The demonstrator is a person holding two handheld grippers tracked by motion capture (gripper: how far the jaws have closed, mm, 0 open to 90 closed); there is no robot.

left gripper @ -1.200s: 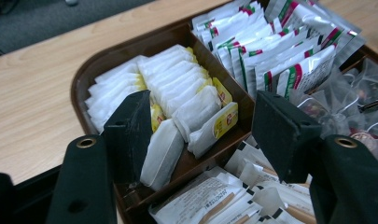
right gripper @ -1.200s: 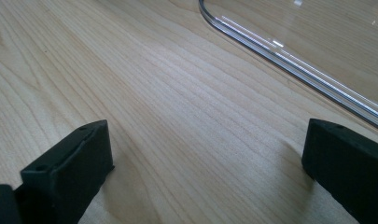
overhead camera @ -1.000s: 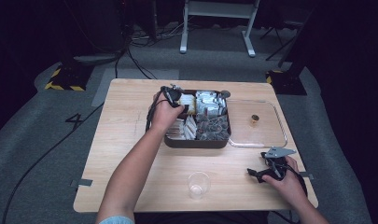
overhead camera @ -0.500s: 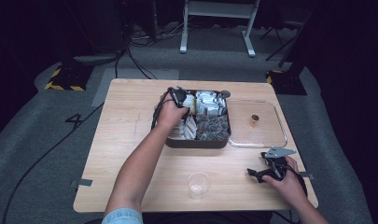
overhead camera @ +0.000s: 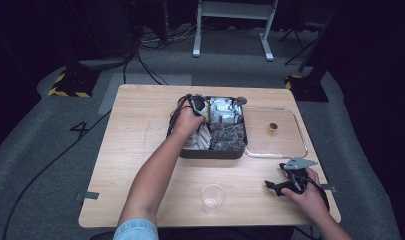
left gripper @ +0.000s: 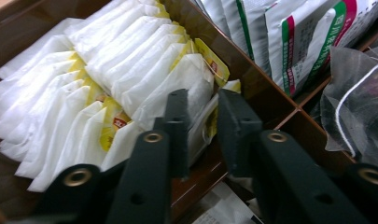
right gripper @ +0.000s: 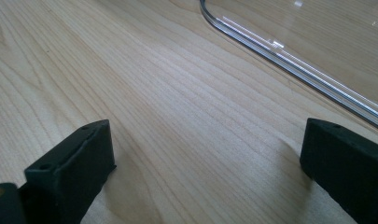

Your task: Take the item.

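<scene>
In the high view the left gripper is down in the box, at its far left part, and the hand over it hides the jaws and whatever they meet; the box's contents read as pale and dark patches too small to name. The right gripper lies low on the table near the front right corner, its jaws pointing left, with the clear lid just beyond it and a clear cup to its left. A small brown thing shows through the lid, too small to name. In the left gripper view the jaws have just been closing and stand narrow, with the end tea bag of a row of white bags between them; the left pad presses its face, but whether the right pad touches it is hard to tell. The rest of the row fans away to the gripper's left and is cut off at the frame edge. Past a divider to its right stand green-and-red sachets, cropped at the top, and a mesh bag, blurred and cut off. In the right gripper view the jaws stand wide apart over bare wood with nothing between them, and the lid's rim runs just ahead to the right.
</scene>
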